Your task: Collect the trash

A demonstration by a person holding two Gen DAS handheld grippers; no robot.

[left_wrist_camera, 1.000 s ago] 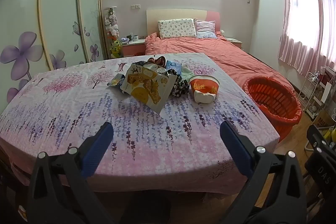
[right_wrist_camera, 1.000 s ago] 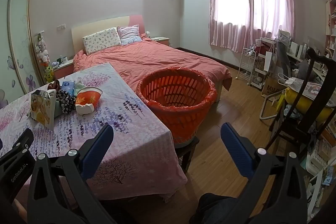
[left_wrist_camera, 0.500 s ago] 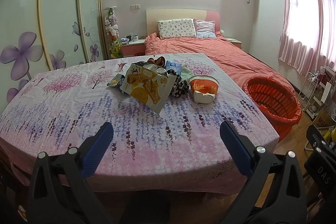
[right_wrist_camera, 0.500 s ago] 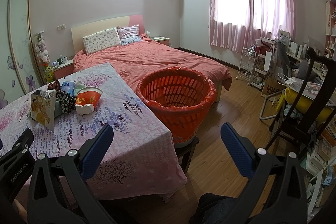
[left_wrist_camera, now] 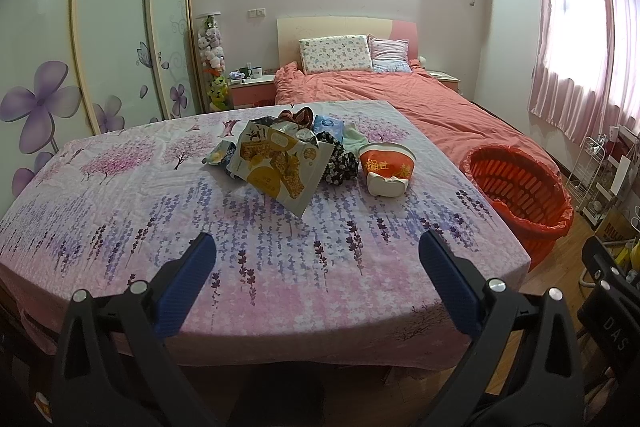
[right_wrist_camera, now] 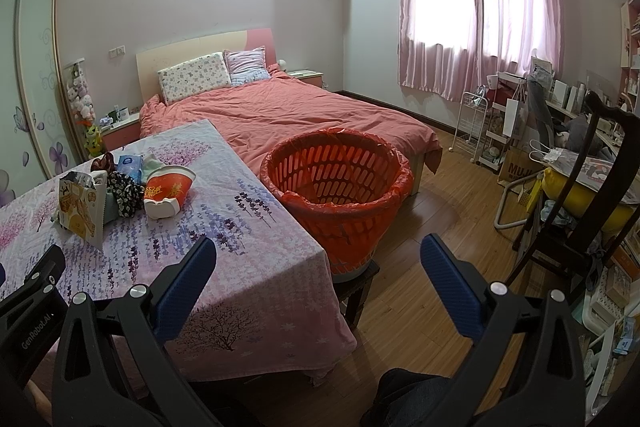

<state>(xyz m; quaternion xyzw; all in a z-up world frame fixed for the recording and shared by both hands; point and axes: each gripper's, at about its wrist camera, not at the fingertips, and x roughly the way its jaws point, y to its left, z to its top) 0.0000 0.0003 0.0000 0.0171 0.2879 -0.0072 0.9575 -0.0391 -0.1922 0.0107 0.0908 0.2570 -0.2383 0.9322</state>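
Observation:
A pile of trash lies on the floral-clothed table (left_wrist_camera: pixel 120 211): a large yellow snack bag (left_wrist_camera: pixel 276 163), an orange paper cup (left_wrist_camera: pixel 386 161) on its side over a white lid, a blue tissue pack (left_wrist_camera: pixel 328 126) and dark wrappers. The pile also shows in the right wrist view, with the snack bag (right_wrist_camera: pixel 80 211) and the cup (right_wrist_camera: pixel 170 187). An orange basket lined with a red bag (right_wrist_camera: pixel 336 183) stands on a stool right of the table; it also shows in the left wrist view (left_wrist_camera: pixel 516 187). My left gripper (left_wrist_camera: pixel 316 263) is open and empty over the table's near edge. My right gripper (right_wrist_camera: pixel 318 263) is open and empty, near the table's right corner.
A bed with a coral cover (right_wrist_camera: pixel 300 111) lies behind the table and basket. A wardrobe with flower decals (left_wrist_camera: pixel 80 59) is on the left. A dark wooden chair (right_wrist_camera: pixel 592 195), a white rack (right_wrist_camera: pixel 476 127) and cluttered shelves fill the right. Wood floor (right_wrist_camera: pixel 432 247) lies between.

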